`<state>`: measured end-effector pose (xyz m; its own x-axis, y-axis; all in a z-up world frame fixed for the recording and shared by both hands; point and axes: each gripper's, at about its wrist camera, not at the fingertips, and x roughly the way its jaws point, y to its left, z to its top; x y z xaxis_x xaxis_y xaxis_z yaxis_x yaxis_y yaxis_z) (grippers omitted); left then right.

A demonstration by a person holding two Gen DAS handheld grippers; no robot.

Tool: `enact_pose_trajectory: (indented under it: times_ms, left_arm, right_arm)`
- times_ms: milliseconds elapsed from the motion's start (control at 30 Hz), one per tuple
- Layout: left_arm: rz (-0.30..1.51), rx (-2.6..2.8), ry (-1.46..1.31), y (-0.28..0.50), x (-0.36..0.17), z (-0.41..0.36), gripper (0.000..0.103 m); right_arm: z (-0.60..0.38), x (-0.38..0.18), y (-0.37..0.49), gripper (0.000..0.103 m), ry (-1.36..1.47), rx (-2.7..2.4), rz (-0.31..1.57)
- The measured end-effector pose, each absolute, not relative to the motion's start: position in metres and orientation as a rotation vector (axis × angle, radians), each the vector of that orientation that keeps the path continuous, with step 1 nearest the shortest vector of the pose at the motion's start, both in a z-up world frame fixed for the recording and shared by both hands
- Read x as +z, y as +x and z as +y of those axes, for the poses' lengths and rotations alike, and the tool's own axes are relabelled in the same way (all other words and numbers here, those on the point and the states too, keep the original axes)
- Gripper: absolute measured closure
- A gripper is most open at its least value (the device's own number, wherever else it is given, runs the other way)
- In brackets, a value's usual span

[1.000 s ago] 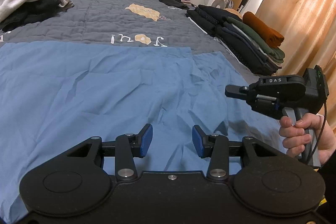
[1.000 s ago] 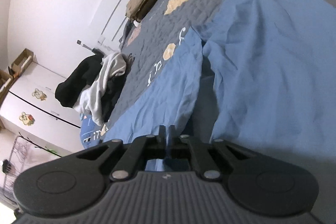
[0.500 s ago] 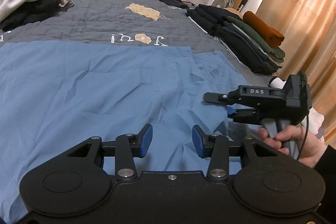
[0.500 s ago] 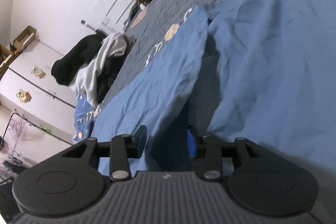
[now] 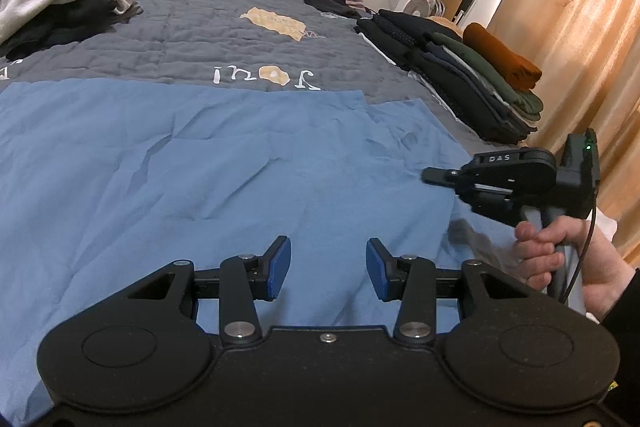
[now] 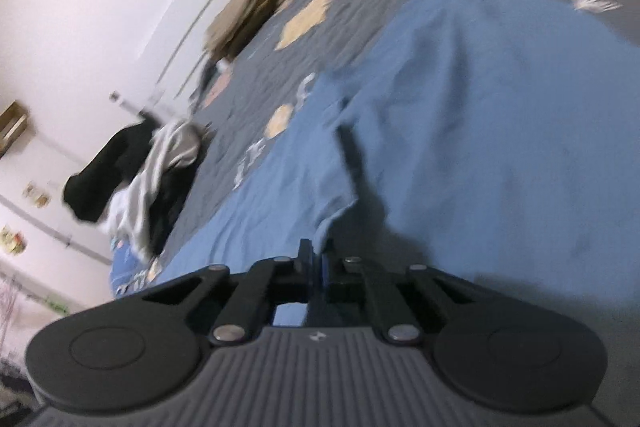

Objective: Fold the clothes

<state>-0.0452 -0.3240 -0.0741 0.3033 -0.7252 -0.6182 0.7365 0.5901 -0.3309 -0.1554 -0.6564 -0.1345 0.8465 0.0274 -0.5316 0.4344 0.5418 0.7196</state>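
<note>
A large blue garment (image 5: 208,171) of thin, wrinkled cloth lies spread flat across the near part of the bed, covering the view from 9 o'clock to 3 o'clock. Its far edge runs almost straight below the white lettering on the quilt, with a small step toward 1 o'clock. Shallow creases cross its middle. In the right wrist view the blue garment (image 6: 500,131) is blurred, and a dark fold or gap splits it from the centre toward 12 o'clock.
</note>
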Motion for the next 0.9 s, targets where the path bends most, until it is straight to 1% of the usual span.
enact_pose_trajectory:
  times_ms: [167,333,400,433,567,733,900]
  left_arm:
    - [0.809,-0.973,0.022,-0.046,-0.074,-0.325,0.061]
    - [0.813,-0.97,0.024,-0.045,-0.075,-0.325,0.061]
    - [0.812,-0.973,0.027,-0.045,-0.076,-0.326,0.061]
    - [0.813,-0.975,0.029,-0.045,-0.076,-0.326,0.061]
    - [0.818,-0.989,0.04,-0.048,-0.078,-0.328,0.061]
    - [0.806,-1.019,0.052,-0.06,-0.075,-0.328,0.061]
    - [0.787,-1.041,0.074,-0.074,-0.071,-0.322,0.061]
  right_arm:
    - [-0.67,-0.132,-0.169,0.099,0.952,-0.359,0.518]
    - [-0.658,-0.125,-0.178,0.099,0.878,-0.292,0.581]
    - [-0.653,-0.122,-0.181,0.097,0.849,-0.266,0.606]
    - [-0.651,-0.12,-0.183,0.095,0.834,-0.252,0.618]
    - [-0.641,-0.114,-0.189,0.093,0.774,-0.199,0.667]
    - [-0.627,-0.108,-0.202,0.085,0.71,-0.152,0.719]
    - [-0.607,-0.113,-0.229,0.083,0.699,-0.17,0.75]
